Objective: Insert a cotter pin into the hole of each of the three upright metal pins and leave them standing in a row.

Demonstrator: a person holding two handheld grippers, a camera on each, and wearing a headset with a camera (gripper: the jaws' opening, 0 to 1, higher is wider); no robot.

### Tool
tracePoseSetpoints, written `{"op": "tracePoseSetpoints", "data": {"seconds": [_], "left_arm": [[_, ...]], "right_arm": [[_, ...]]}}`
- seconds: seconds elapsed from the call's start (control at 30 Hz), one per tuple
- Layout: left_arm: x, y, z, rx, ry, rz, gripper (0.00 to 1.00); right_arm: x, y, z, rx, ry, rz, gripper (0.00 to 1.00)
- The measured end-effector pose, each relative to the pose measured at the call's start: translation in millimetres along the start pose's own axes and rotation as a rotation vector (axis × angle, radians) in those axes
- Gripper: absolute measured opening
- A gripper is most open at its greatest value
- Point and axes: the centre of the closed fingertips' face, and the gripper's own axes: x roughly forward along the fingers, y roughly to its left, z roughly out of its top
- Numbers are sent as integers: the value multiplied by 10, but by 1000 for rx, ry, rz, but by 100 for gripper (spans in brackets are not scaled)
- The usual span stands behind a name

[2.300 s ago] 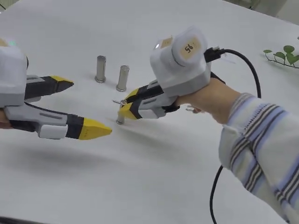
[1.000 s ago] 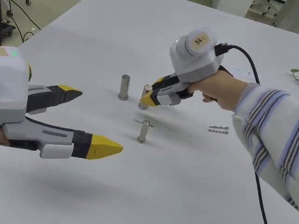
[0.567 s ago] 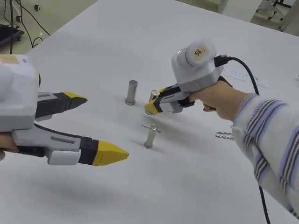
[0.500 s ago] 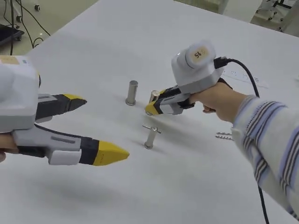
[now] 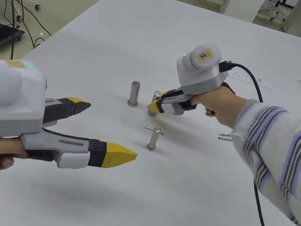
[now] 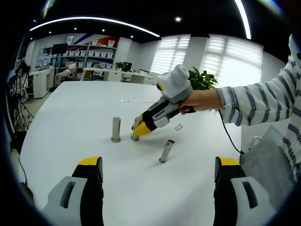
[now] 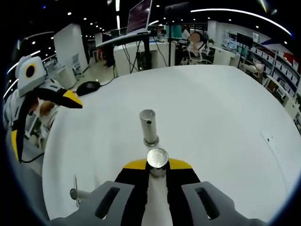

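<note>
1/3 done: nearest metal pin (image 5: pixel 153 139), mid-tabletop, has its cotter pin (image 5: pixel 154 130) through, right gripper (image 5: pixel 153 107) is clamped on the middle pin (image 7: pixel 157 157), far pin (image 5: pixel 134 93) is bare, spare cotter pins (image 5: pixel 225 137) lie toward the right edge, and left gripper (image 5: pixel 109 128) has its jaws apart, empty.

White workbench (image 5: pixel 94 37), potted plant (image 6: pixel 200 79) beyond it, slatted window blinds (image 6: pixel 233 59); monitor (image 7: pixel 140 16) on a far desk (image 7: pixel 124 49)

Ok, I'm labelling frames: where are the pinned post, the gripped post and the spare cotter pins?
pinned post (image 5: pixel 153 140), head view, mid shaft.
gripped post (image 7: pixel 157 157), right gripper view, round top face.
spare cotter pins (image 5: pixel 224 137), head view, middle of the pair.
</note>
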Motion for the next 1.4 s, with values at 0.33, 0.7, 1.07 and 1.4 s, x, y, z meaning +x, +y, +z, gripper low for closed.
{"op": "tracePoseSetpoints", "data": {"seconds": [0.33, 0.7, 1.07, 1.4], "left_arm": [[-21, 5, -1, 4, -5, 1, 100], [0, -78, -1, 16, 5, -22, 99], [1, -187, -31, 32, 16, -41, 99], [-16, -282, -4, 59, 16, -60, 100]], "right_arm": [[-67, 24, -14, -40, 19, -35, 13], [-467, 86, 250, -44, -47, -30, 13], [-1012, 147, 88, -76, -29, -76, 13], [-1399, 333, -132, -70, -28, -94, 13]]}}
